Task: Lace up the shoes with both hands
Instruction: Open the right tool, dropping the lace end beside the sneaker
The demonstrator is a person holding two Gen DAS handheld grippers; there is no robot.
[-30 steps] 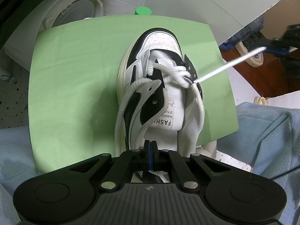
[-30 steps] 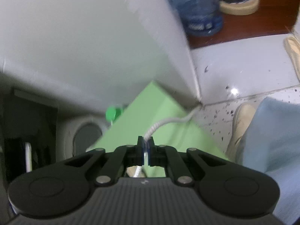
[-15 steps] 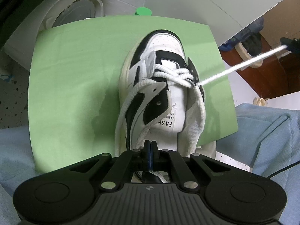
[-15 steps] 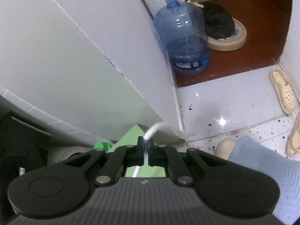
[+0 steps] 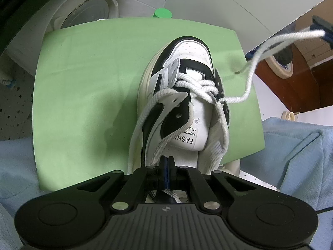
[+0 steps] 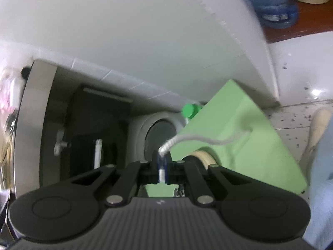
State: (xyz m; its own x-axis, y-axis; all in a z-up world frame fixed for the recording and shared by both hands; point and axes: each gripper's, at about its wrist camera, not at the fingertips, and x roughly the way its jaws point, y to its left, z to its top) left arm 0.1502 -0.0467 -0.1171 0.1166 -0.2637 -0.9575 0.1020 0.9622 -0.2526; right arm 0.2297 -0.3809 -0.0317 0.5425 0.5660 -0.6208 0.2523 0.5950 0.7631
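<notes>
A black-and-white sneaker point(image 5: 187, 50) lies on a green board point(image 5: 83, 83), toe pointing away from me. Its white shoelace point(image 5: 199, 85) is crossed over the lower eyelets. My left gripper point(image 5: 166, 162) sits over the heel opening, shut on the lace's left strand. The right strand point(image 5: 249, 70) curves slack up to the right gripper point(image 5: 322, 34) at the upper right. In the right wrist view the lace point(image 6: 208, 140) runs between the pads of the right gripper point(image 6: 162, 160), still pinched, while its jaws are opening slightly.
A white round appliance point(image 5: 83, 18) and a green cap point(image 5: 162, 13) stand behind the board. Light blue fabric point(image 5: 291, 145) flanks the board's near side. A blue water bottle point(image 6: 272, 2) and a beige sandal point(image 6: 318, 125) are on the floor to the right.
The right strand, taut before, now hangs slack in a curve. The right gripper has tipped down and swung left toward the board. The left gripper has not moved.
</notes>
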